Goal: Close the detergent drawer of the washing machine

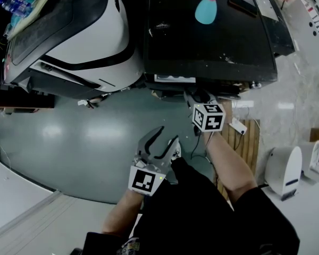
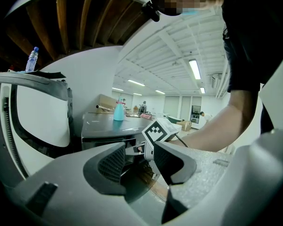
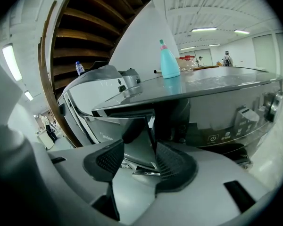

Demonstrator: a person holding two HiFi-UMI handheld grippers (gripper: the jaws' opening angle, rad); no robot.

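The dark washing machine stands at the top of the head view. Its detergent drawer sticks out a little from the front edge. My right gripper reaches up to that drawer. In the right gripper view the grey drawer front stands between the jaws of the right gripper. The right pad lies against the drawer's edge and the left pad stands a little apart from it. My left gripper hangs lower, over the floor. The left gripper is open with nothing between its jaws.
A teal bottle stands on the washer's top. A white and black machine stands to the left. A wooden pallet and a white appliance are at the right. The washer's control buttons sit right of the drawer.
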